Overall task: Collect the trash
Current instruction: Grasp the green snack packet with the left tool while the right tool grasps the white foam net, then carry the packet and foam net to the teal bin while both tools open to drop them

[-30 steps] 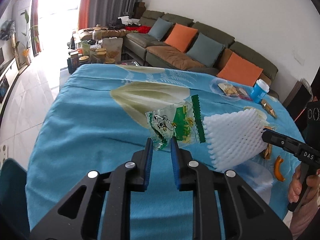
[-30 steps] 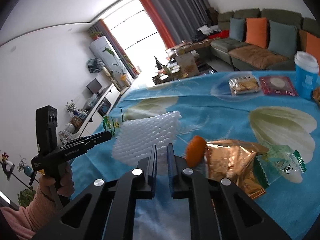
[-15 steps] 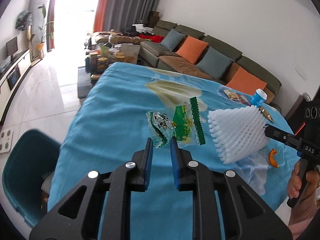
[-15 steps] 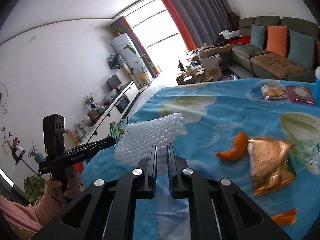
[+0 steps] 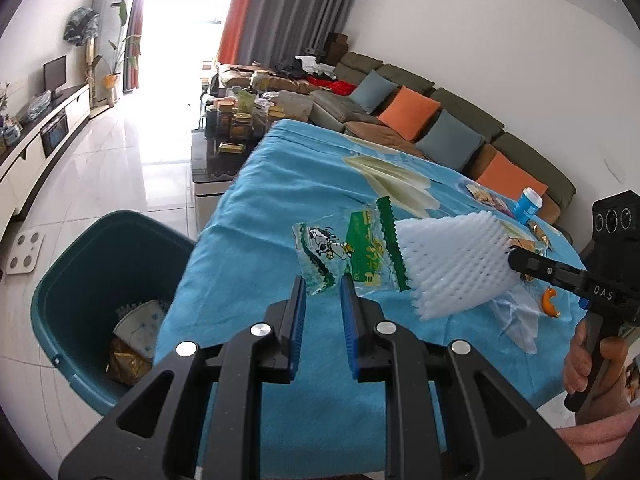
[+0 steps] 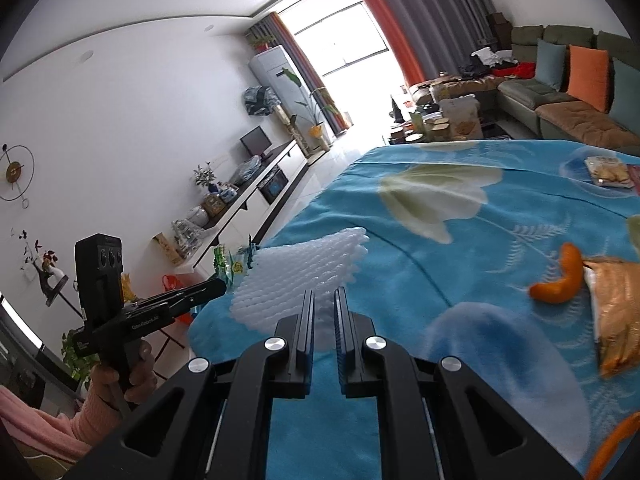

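Both sets of jaws are clamped: left gripper (image 5: 323, 285) on a green wrapper (image 5: 344, 251), right gripper (image 6: 324, 300) on white foam netting (image 6: 304, 280).

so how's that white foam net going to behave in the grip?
Foam net likely very light: it juts out unsupported from the right hand-held gripper without sagging. Probably squashy: the open mesh should compress under the pads. Could snag or spring back when released.

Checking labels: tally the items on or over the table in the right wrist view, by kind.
Foam net: 1
Orange peel pieces: 2
Gold wrapper: 1
Green wrapper: 1
Clear snack bag: 1
Red packet: 1
Total: 7
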`<action>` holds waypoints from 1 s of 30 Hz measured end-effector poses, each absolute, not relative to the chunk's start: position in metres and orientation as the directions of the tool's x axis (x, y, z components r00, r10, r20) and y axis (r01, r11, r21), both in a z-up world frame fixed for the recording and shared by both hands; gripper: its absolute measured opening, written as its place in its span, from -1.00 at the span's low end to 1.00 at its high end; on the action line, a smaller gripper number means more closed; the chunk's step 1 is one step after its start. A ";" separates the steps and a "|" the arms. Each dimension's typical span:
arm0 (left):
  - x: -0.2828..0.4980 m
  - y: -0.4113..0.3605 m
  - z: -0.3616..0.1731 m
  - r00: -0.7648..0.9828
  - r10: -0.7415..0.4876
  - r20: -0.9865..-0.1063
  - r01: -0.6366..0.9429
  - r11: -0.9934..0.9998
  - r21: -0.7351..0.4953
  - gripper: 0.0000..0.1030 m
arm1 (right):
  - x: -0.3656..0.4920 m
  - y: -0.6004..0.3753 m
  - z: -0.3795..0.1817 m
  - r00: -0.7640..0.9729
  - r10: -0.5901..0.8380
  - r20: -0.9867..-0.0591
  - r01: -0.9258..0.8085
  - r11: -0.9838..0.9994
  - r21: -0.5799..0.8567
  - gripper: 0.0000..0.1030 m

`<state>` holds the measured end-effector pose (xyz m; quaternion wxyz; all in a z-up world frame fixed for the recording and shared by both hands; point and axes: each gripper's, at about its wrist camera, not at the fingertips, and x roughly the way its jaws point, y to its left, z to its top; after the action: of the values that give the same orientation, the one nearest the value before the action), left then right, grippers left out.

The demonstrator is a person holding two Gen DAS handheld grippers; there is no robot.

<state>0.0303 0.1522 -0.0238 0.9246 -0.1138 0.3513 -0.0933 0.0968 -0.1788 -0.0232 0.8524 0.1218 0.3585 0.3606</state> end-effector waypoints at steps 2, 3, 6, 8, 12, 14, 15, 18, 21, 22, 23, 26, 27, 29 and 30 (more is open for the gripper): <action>0.026 0.156 -0.023 0.743 -0.239 -0.626 0.076 0.958 -0.275 -0.65 | 0.096 -0.171 -0.022 0.474 0.709 -0.521 -0.541 0.702 0.463 -0.84; 0.025 0.159 -0.023 0.744 -0.236 -0.625 0.071 0.958 -0.277 -0.65 | 0.095 -0.169 -0.022 0.470 0.713 -0.520 -0.545 0.698 0.465 -0.84; 0.019 0.165 -0.023 0.750 -0.217 -0.625 0.048 0.960 -0.275 -0.65 | 0.097 -0.161 -0.021 0.458 0.723 -0.518 -0.555 0.687 0.469 -0.84; 0.016 0.170 -0.023 0.752 -0.209 -0.625 0.038 0.961 -0.275 -0.65 | 0.098 -0.157 -0.021 0.450 0.729 -0.516 -0.561 0.681 0.471 -0.84; 0.009 0.184 -0.024 0.759 -0.179 -0.627 0.001 0.962 -0.273 -0.65 | 0.102 -0.146 -0.019 0.432 0.744 -0.510 -0.581 0.662 0.473 -0.84; 0.007 0.190 -0.024 0.762 -0.170 -0.625 -0.011 0.962 -0.274 -0.65 | 0.104 -0.139 -0.017 0.421 0.754 -0.505 -0.592 0.650 0.477 -0.84; 0.005 0.193 -0.024 0.764 -0.161 -0.624 -0.021 0.962 -0.274 -0.65 | 0.105 -0.136 -0.017 0.415 0.757 -0.504 -0.596 0.645 0.478 -0.84; 0.003 0.202 -0.025 0.767 -0.141 -0.625 -0.045 0.961 -0.273 -0.65 | 0.107 -0.122 -0.013 0.399 0.766 -0.504 -0.615 0.631 0.473 -0.84; 0.000 0.212 -0.026 0.770 -0.118 -0.627 -0.073 0.960 -0.271 -0.65 | 0.108 -0.106 -0.010 0.382 0.775 -0.503 -0.632 0.616 0.470 -0.84; -0.001 0.214 -0.026 0.770 -0.113 -0.628 -0.082 0.959 -0.272 -0.65 | 0.109 -0.100 -0.010 0.375 0.778 -0.505 -0.640 0.611 0.466 -0.84; -0.002 0.219 -0.026 0.772 -0.104 -0.627 -0.093 0.957 -0.273 -0.65 | 0.109 -0.095 -0.010 0.369 0.780 -0.506 -0.644 0.607 0.465 -0.84; -0.004 0.228 -0.027 0.772 -0.080 -0.630 -0.123 0.955 -0.271 -0.65 | 0.112 -0.080 -0.013 0.348 0.786 -0.511 -0.656 0.593 0.467 -0.84; -0.004 0.233 -0.029 0.772 -0.071 -0.632 -0.134 0.953 -0.271 -0.65 | 0.112 -0.076 -0.013 0.343 0.787 -0.513 -0.658 0.591 0.466 -0.84; -0.005 0.240 -0.031 0.769 -0.059 -0.636 -0.152 0.950 -0.271 -0.65 | 0.115 -0.069 -0.013 0.334 0.788 -0.517 -0.665 0.586 0.463 -0.84; -0.006 0.243 -0.032 0.768 -0.052 -0.639 -0.161 0.949 -0.272 -0.65 | 0.116 -0.064 -0.013 0.329 0.789 -0.519 -0.667 0.583 0.464 -0.84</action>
<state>-0.0058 0.2435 -0.0323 0.9268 -0.1575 0.3397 0.0294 0.1158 -0.0643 -0.0130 0.8107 0.0833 0.3661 0.4491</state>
